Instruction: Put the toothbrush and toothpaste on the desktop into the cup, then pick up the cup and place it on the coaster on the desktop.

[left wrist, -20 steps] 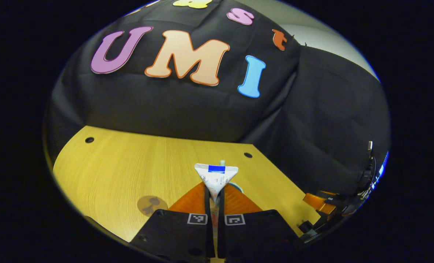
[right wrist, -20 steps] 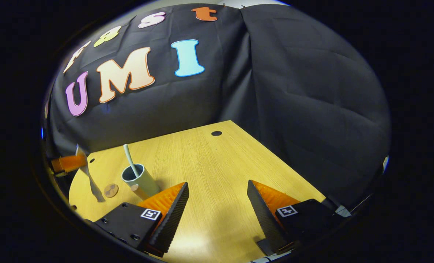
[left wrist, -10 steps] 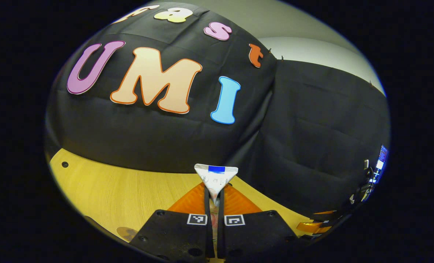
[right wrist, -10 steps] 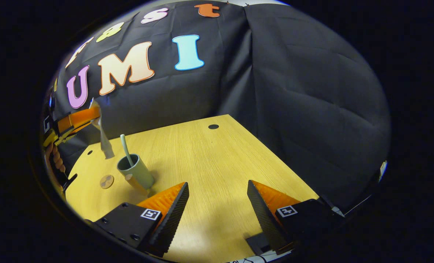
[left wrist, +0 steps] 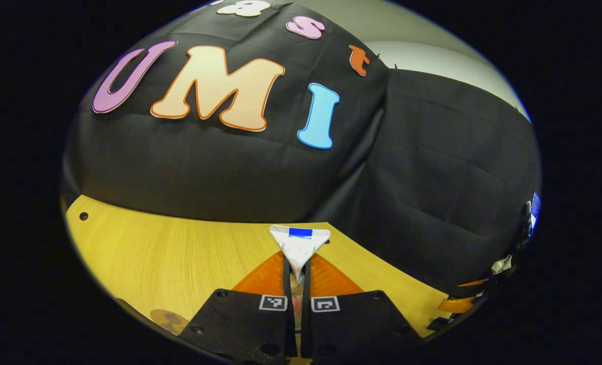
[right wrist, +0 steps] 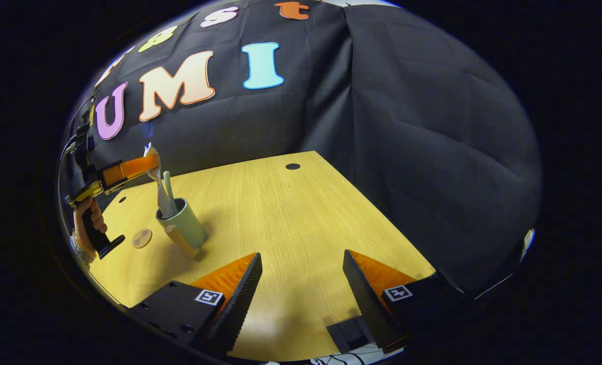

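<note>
1. The left gripper [left wrist: 296, 271] pinches the toothpaste [left wrist: 299, 246] by its flat end, so it hangs straight over the cup [right wrist: 181, 223], middle left, beside the toothbrush [right wrist: 168, 188].
2. The right gripper [right wrist: 301, 284] waits with jaws apart, holding nothing.
3. The coaster [right wrist: 141, 238] lies left of the cup.

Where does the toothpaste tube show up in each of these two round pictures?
Left gripper view: the toothpaste sits bottom centre, pinched between that gripper's own two fingers.
Right gripper view: it hangs far left, its lower end at the mouth of the cup, held by the left gripper.
Shared landmark: the round coaster on the wooden desktop.
</note>
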{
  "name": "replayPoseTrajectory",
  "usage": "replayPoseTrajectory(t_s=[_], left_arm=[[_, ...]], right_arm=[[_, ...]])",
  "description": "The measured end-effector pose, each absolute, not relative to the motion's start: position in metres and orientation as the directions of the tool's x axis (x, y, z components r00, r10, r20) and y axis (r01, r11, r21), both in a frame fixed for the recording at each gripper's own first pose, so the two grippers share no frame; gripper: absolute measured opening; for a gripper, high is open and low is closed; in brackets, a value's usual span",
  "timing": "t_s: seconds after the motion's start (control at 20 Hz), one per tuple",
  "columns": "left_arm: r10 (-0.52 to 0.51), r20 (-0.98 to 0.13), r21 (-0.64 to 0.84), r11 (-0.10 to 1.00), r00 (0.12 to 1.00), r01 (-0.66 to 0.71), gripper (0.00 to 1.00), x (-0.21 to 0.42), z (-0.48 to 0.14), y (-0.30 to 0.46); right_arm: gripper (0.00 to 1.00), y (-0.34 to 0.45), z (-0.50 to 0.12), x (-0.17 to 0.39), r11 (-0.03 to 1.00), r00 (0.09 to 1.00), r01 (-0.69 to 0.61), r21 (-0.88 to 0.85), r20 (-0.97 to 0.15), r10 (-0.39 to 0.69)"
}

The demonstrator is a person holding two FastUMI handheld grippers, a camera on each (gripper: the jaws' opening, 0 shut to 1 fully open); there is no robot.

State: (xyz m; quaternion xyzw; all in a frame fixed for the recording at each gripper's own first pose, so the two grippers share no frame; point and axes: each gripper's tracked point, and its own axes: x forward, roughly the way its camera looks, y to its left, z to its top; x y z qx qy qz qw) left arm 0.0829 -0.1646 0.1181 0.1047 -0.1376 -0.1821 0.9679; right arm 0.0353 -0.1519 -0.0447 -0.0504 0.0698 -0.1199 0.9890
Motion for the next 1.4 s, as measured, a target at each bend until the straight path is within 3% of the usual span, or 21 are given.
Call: replayPoseTrajectory(t_s=[0.35, 0.5, 0.65, 0.7, 0.8, 0.95, 1.0, 1.05, 1.1, 1.15, 1.4], left_arm=[[-0.341, 0.189, 0.275, 0.919, 0.921, 0.284, 0.03, 0.093, 0.082, -0.158], [-0.342, 0.199, 0.297, 0.914, 0.918, 0.276, 0.09, 0.086, 0.081, -0.157], [-0.352, 0.181, 0.283, 0.913, 0.918, 0.294, 0.16, 0.084, 0.074, -0.156], [-0.351, 0.175, 0.285, 0.912, 0.92, 0.294, 0.23, 0.081, 0.072, -0.155], [-0.34, 0.166, 0.286, 0.915, 0.926, 0.285, 0.49, 0.076, 0.071, -0.15], [-0.316, 0.184, 0.27, 0.927, 0.931, 0.261, 0.52, 0.068, 0.075, -0.138], [-0.314, 0.187, 0.267, 0.928, 0.931, 0.259, 0.58, 0.064, 0.075, -0.137], [-0.291, 0.2, 0.265, 0.935, 0.936, 0.234, 0.7, 0.059, 0.08, -0.13], [-0.278, 0.202, 0.261, 0.939, 0.939, 0.222, 0.89, 0.056, 0.082, -0.123], [-0.261, 0.205, 0.256, 0.945, 0.943, 0.206, 0.95, 0.051, 0.082, -0.119], [-0.161, 0.223, 0.196, 0.973, 0.961, 0.118, 0.93, 0.027, 0.087, -0.081]], right_arm=[[0.95, -0.148, -0.042, 0.041, 0.97, 0.968, 0.192, -0.146, -0.135, -0.212], [0.99, -0.142, -0.044, 0.045, 0.972, 0.97, 0.175, -0.155, -0.143, -0.197], [0.95, -0.137, -0.045, 0.045, 0.975, 0.972, 0.163, -0.148, -0.147, -0.185], [0.95, -0.135, -0.045, 0.045, 0.976, 0.973, 0.16, -0.146, -0.146, -0.181], [0.95, -0.131, -0.047, 0.044, 0.977, 0.973, 0.153, -0.148, -0.148, -0.175], [0.95, -0.125, -0.047, 0.043, 0.977, 0.975, 0.142, -0.158, -0.149, -0.166], [0.95, -0.121, -0.046, 0.044, 0.979, 0.976, 0.134, -0.155, -0.15, -0.157], [0.95, -0.118, -0.047, 0.047, 0.981, 0.978, 0.125, -0.15, -0.15, -0.148], [0.99, -0.114, -0.046, 0.048, 0.983, 0.979, 0.114, -0.147, -0.151, -0.136], [0.95, -0.109, -0.046, 0.05, 0.984, 0.981, 0.102, -0.145, -0.151, -0.124], [0.99, -0.076, -0.04, 0.07, 0.989, 0.986, 0.023, -0.146, -0.162, -0.047]])
